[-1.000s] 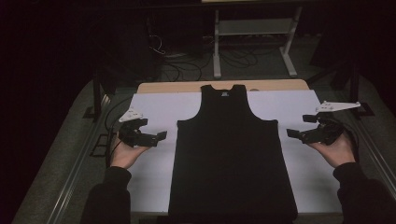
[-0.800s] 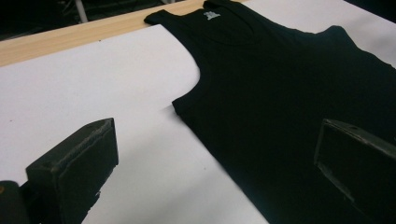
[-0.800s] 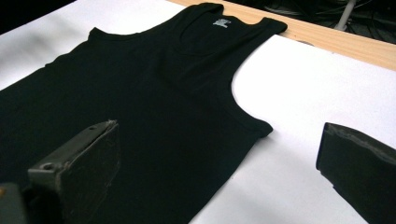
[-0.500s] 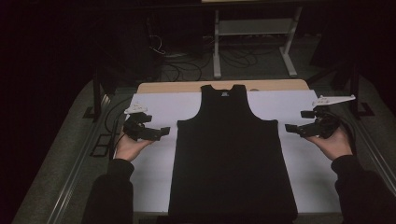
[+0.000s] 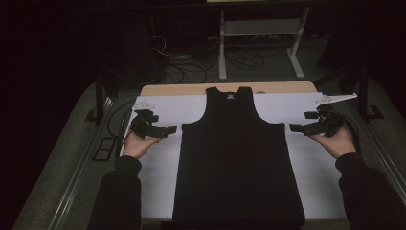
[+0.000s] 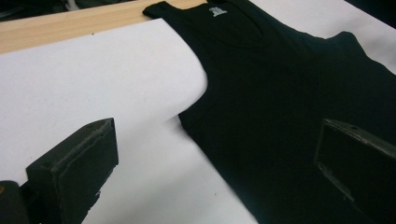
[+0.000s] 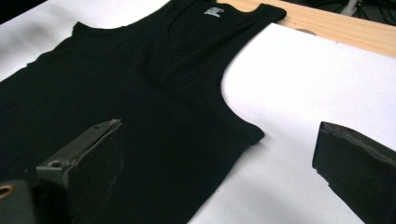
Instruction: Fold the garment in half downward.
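Tank top (image 5: 238, 163) neck label (image 6: 217, 11): white print, unreadable. Left gripper (image 5: 168, 129) and right gripper (image 5: 296, 128) flank it, palms up, jaws wide, empty.

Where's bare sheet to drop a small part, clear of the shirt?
Two bare strips of the white sheet flank the black tank top: one left, under the left gripper, one right, under the right gripper. Smaller patches beside the shoulder straps. The middle is covered.

1. White sheet (image 5: 316, 172) spread across a wooden tabletop (image 5: 191, 89), bare wood left along the far edge.
2. White metal stand (image 5: 258, 33) on the dark floor beyond.
3. Cables (image 5: 191, 67) tangled beside the stand.
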